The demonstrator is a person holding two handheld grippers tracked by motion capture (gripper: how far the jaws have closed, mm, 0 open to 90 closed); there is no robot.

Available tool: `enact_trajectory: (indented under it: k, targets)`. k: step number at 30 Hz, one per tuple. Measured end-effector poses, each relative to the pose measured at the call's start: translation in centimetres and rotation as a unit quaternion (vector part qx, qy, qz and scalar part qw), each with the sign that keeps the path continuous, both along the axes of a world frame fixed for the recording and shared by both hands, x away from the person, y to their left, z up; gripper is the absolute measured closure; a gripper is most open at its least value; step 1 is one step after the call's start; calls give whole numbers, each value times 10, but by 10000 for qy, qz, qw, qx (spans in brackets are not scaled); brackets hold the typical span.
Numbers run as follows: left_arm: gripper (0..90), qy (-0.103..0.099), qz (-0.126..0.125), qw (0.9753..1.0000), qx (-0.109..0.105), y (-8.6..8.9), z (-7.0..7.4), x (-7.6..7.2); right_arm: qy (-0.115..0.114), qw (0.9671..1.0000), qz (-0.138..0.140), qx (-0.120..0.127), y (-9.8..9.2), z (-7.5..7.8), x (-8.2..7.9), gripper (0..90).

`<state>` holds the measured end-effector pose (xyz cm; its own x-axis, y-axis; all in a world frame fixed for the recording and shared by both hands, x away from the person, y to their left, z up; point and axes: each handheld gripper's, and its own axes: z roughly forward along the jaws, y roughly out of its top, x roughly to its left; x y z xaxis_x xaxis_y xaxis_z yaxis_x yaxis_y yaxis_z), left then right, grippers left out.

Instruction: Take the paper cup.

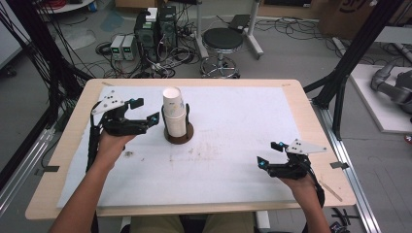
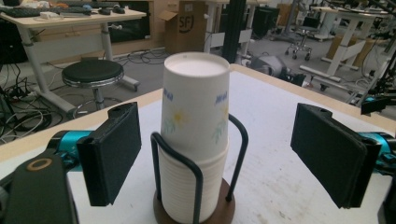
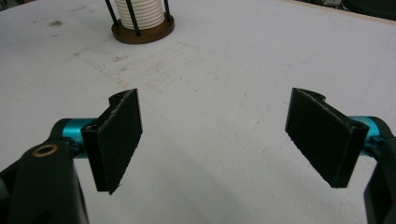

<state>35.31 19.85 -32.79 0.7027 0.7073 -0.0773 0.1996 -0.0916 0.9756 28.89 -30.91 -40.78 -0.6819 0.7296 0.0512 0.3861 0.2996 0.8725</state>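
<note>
a wooden table (image 1: 311,126) carries a white mat (image 1: 243,131), stained with faint brown marks near its middle. toward the left of the mat's far half stands a cup holder (image 1: 180,134): a round dark wooden base with black wire hoops rising from it. inside the hoops sits a stack of white paper cups (image 1: 175,112), ribbed rims showing low down and the top cup, printed with small flowers, rising above the wires; the cup's mouth faces up and it looks empty in the left gripper view (image 2: 196,107). the left gripper (image 1: 145,110) is held just left of the holder, above the mat, pointing toward the stack, its jaws spread wide and apart from the cups, one pad (image 2: 112,158) on either side of the stack in its own camera. the right gripper (image 1: 270,154) hovers near the mat's right front corner, well apart from the holder, aimed left across the mat, jaws likewise spread wide with nothing between them.
</note>
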Motion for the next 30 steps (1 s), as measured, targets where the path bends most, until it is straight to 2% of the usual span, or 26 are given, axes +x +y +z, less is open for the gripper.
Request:
enact_trajectory:
  k: [5, 10, 15, 20, 30]
  targets:
    - [161, 31, -38, 10000, 53, -7, 12, 14, -4, 10000, -11, 5, -1, 1, 0, 190]
    - [161, 163, -24, 9999, 22, -14, 18, 28, -23, 10000, -15, 35, -2, 2, 0, 189]
    - [158, 242, -45, 9996, 163, -27, 23, 41, 11, 10000, -17, 45, -2, 2, 0, 189]
    - [158, 397, 2, 9990, 208, -36, 20, 54, -2, 10000, 7, 58, -1, 2, 0, 189]
    - [164, 520, -10, 9978, 412, -52, 16, 70, 4, 10000, 15, 74, -2, 2, 0, 189]
